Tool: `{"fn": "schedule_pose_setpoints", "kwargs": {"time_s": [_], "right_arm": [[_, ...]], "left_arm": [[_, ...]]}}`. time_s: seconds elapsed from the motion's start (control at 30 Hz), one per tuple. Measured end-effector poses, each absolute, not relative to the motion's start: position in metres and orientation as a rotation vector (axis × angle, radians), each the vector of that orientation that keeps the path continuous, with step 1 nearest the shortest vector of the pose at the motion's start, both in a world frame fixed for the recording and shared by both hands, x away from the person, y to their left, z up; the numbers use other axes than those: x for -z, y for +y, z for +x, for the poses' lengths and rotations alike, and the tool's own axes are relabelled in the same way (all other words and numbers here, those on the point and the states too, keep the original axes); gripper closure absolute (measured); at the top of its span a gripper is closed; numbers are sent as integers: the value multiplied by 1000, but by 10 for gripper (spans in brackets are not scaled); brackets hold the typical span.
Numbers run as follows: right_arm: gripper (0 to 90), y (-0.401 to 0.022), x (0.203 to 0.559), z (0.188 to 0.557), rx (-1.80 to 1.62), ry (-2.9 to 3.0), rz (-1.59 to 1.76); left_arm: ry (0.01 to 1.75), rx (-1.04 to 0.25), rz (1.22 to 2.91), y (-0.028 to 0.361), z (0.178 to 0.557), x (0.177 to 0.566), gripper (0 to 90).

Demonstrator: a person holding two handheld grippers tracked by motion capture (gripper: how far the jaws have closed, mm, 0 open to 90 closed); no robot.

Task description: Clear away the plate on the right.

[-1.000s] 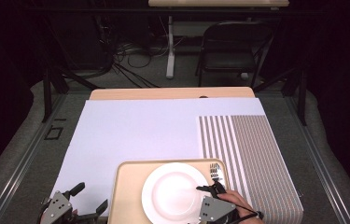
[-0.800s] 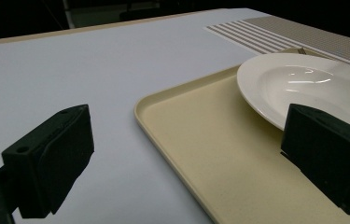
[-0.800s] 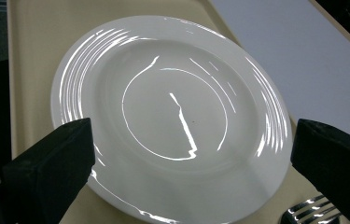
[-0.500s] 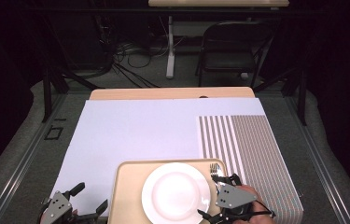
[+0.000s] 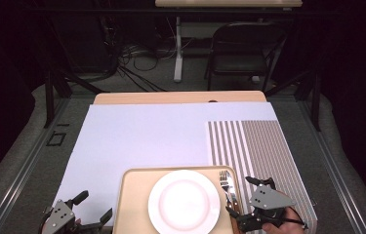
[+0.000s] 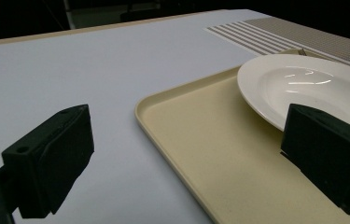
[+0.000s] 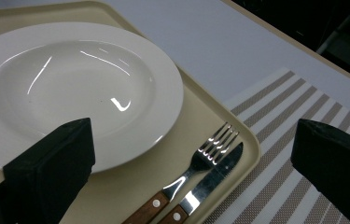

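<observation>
The right hand-held gripper [image 5: 241, 202] stood with its jaws spread wide and empty over the right edge of the tray [image 5: 132, 195], beside the fork [image 5: 226, 187] and knife [image 5: 234, 204]. In the right gripper view the fork [image 7: 186, 175] and knife [image 7: 210, 182] lay side by side, just touching or nearly so, between the white plate [image 7: 74, 88] and the tray's right rim [image 7: 252, 144], near the striped placemat [image 7: 294, 186]. Both pieces ran lengthwise away from the person: wooden handles toward the near edge of the surface, fork tines and knife tip toward the far edge, roughly parallel to the tray's right rim. The step in hand was judged to be an approach to the cutlery, with no grasp yet made. The next move would call for lowering the jaws astride one handle, across its long axis, and closing without catching the neighbouring piece or the rim. The left hand-held gripper [image 5: 92, 214] also stood spread and empty at the tray's near left corner; in its own view one jaw stood over the white surface [image 6: 93, 70] and the other over the tray [image 6: 200, 140] by the plate [image 6: 312, 84], holding nothing.
</observation>
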State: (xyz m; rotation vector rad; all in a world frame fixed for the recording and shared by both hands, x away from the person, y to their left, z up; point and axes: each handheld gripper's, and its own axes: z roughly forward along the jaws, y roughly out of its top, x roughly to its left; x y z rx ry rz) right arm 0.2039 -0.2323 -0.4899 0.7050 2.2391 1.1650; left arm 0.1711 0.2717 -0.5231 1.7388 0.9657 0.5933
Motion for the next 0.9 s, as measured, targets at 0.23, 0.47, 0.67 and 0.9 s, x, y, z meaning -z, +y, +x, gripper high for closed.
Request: {"fn": "schedule_pose_setpoints", "kwargs": {"time_s": [0.23, 0.47, 0.67, 0.9], "right_arm": [[0, -254, 496, 205, -1147, 2195, 798], [0, -275, 498, 203, -1152, 2151, 869], [0, -292, 503, 202, -1139, 2109, 936], [0, -309, 510, 206, -1153, 2049, 1018]], "left_arm": [[966, -595, 1741, 272, 171, 523, 29], [967, -598, 1738, 272, 171, 523, 29], [967, -598, 1738, 272, 171, 523, 29], [966, -601, 1740, 272, 171, 523, 29]]}}
